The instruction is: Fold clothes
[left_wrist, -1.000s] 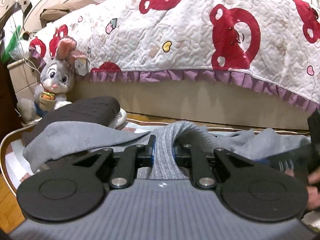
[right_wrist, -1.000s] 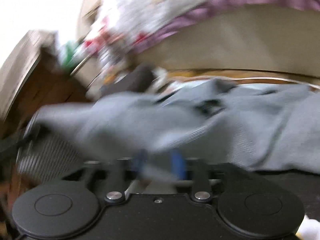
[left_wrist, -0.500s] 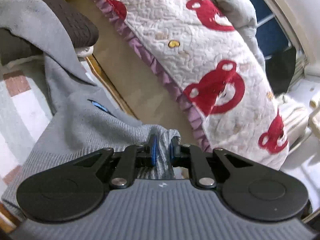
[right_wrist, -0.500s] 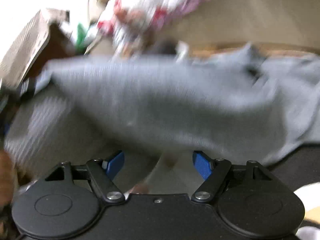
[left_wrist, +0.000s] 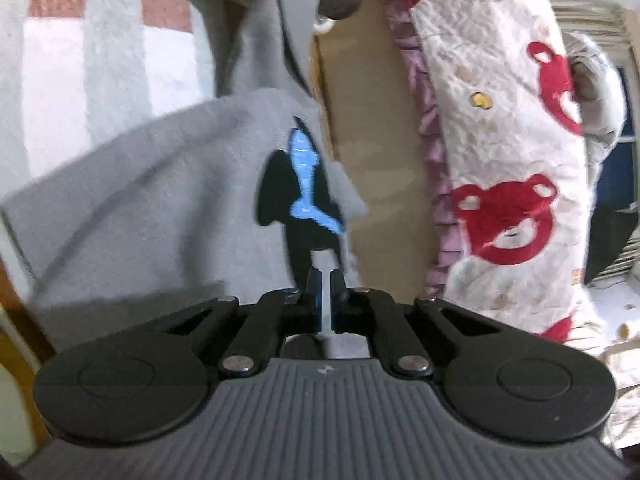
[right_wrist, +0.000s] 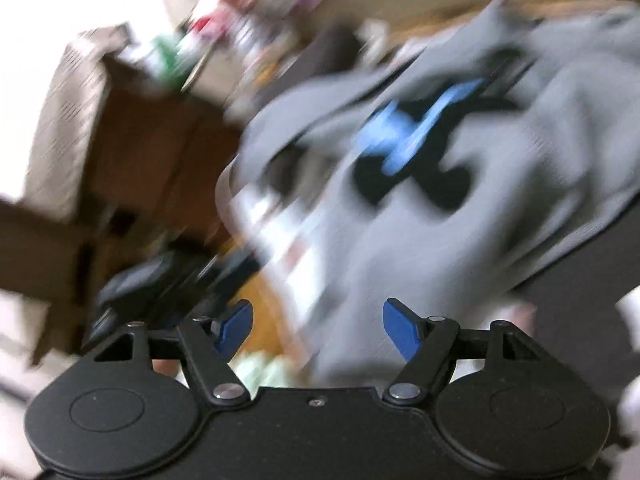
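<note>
Sweatshirt: a grey sweatshirt [left_wrist: 152, 184] with a black-and-blue chest print [left_wrist: 304, 192] sprawls on the striped rug [left_wrist: 80, 60], at nine o'clock from the bed.
Left gripper [left_wrist: 326, 280]: jaws pressed together; whether fabric is pinched cannot be told.
Right gripper [right_wrist: 318, 326]: blue pads spread apart, gripping nothing, grey cloth beyond at one o'clock.
Bed: quilt [left_wrist: 500, 140] with red bears, purple frill.

Soft, even indoor light filled both views, with a blown-out white patch at the right wrist view's upper left. That view was heavily motion-smeared, only the right hand-held gripper [right_wrist: 317, 326] staying sharp. The left wrist view was clearer, its fisheye bending the bedspread [left_wrist: 500, 152].
</note>
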`<control>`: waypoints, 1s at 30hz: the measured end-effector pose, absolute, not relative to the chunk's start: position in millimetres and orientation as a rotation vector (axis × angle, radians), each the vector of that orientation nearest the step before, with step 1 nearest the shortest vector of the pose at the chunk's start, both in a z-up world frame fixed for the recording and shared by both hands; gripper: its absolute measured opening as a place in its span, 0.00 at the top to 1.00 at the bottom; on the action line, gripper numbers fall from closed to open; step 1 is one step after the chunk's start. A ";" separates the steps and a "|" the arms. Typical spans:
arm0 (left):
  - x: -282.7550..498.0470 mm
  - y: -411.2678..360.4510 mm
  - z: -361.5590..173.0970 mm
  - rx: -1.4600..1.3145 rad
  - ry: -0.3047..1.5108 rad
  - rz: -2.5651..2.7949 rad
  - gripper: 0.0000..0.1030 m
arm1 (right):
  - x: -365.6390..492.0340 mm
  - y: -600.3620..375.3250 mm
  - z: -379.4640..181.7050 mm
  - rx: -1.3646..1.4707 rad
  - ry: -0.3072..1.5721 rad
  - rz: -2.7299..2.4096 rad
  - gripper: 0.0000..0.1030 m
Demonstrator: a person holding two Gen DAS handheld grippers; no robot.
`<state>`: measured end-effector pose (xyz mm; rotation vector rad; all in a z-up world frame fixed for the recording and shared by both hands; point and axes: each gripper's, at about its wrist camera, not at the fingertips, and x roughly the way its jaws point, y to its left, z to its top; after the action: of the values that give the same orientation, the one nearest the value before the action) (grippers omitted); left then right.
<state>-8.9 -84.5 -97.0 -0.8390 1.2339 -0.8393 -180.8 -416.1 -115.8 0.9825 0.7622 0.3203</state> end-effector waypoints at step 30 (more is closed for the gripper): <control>-10.8 -85.9 -137.0 0.064 0.983 -0.596 0.37 | -159.3 -409.8 -155.9 0.915 1.018 0.062 0.24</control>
<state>-10.8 -85.9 -137.0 0.0636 0.9828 -0.5959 -159.3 -409.8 -155.9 0.9146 1.0183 0.0615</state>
